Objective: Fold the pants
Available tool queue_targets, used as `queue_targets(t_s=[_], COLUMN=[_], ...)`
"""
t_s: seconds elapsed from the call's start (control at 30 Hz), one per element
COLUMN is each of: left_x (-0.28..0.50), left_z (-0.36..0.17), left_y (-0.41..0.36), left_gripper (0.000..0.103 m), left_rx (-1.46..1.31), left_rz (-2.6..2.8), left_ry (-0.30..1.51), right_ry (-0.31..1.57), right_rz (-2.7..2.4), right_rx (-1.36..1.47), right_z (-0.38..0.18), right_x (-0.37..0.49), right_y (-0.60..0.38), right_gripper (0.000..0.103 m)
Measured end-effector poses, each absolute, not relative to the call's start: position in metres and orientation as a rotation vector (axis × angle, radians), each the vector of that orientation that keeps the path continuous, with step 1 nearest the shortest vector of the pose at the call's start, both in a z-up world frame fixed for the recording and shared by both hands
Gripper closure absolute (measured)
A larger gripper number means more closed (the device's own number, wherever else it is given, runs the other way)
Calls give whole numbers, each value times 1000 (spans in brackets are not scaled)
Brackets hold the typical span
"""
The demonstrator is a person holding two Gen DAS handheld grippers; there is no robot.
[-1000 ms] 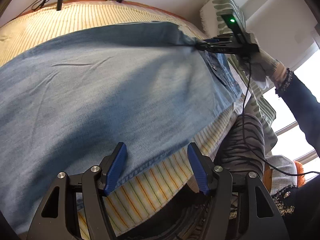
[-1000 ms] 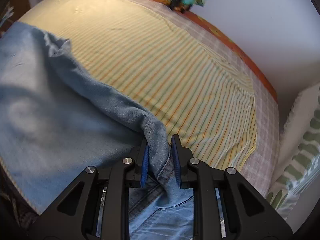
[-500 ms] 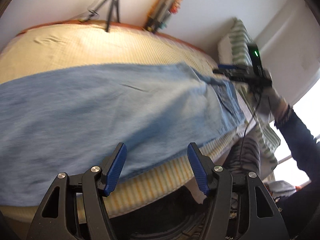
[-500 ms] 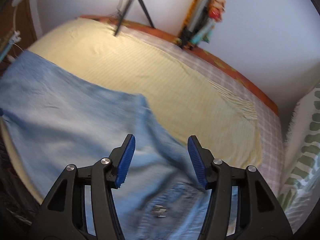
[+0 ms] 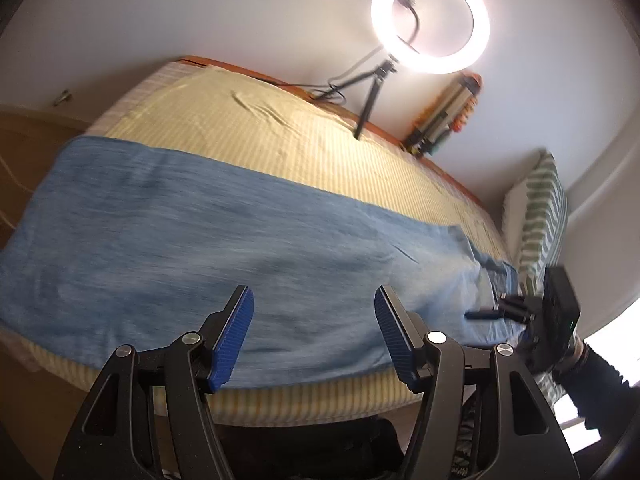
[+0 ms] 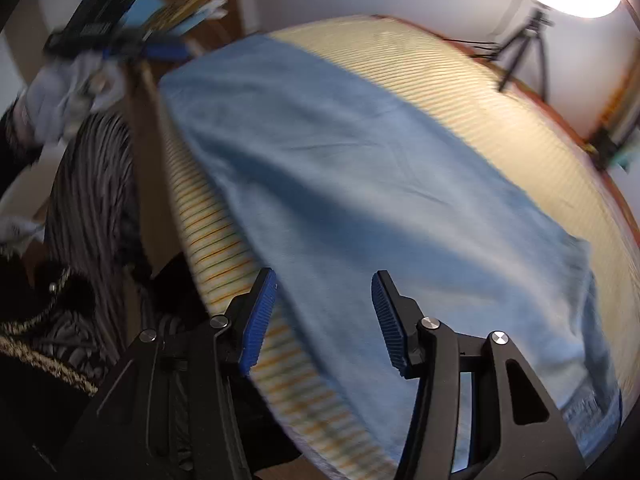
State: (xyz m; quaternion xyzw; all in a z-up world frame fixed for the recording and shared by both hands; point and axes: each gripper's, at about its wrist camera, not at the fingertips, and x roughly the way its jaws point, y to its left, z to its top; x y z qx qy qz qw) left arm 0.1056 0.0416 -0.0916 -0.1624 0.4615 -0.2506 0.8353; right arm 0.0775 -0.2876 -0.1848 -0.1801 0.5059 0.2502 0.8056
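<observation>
Both grippers, left (image 5: pixel 314 338) and right (image 6: pixel 322 322), gape empty above blurred pants (image 5: pixel 208 248).

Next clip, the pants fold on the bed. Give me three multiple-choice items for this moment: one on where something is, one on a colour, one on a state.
1. Where do the pants lie?
A. Spread along the near side of the striped bedsheet
B. Heaped on the floor
C. Draped over the pillow

2. What colour are the pads on the left gripper?
A. Red
B. Blue
C. White

3. What is the state of the right gripper?
A. Clamped on the waistband
C. Shut with nothing in it
B. Open, holding nothing

Answers:
1 A: the denim stretches flat along the sheet's near edge, with bare sheet beyond it.
2 B: both pads are ribbed blue.
3 B: its jaws stand apart above the cloth with nothing between them; they have just been opening, then closed in slightly.
</observation>
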Motion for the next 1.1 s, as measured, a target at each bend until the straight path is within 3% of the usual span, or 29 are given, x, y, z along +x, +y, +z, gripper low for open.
queue_targets(t_s=[0.07, 0.13, 0.3, 0.5, 0.6, 0.67, 0.73, 1.1], left_x=[106, 105, 103, 96, 92, 88, 83, 83], left_z=[-90, -87, -82, -88, -104, -116, -133, -212], left_y=[50, 66, 100, 170, 212, 235, 262, 325], left_gripper=[41, 41, 41, 39, 39, 39, 39, 39], left_rx=[-363, -390, -431, -564, -697, -781, -877, -1119], left_rz=[-503, -475, -410, -277, -205, -175, -144, -26], left_ry=[968, 953, 914, 880, 904, 913, 912, 914], right_ry=[1095, 1126, 1165, 1174, 1126, 1094, 1063, 1041], right_rz=[531, 540, 580, 572, 545, 526, 512, 486], right_rx=[-442, -439, -417, -400, -307, -269, -235, -226], right_z=[-196, -204, -210, -199, -182, -174, -167, -153], right_x=[81, 87, 86, 81, 86, 87, 89, 101], right_y=[-277, -274, -266, -261, -260, -254, -246, -211], right_gripper=[58, 73, 93, 94, 92, 80, 54, 47])
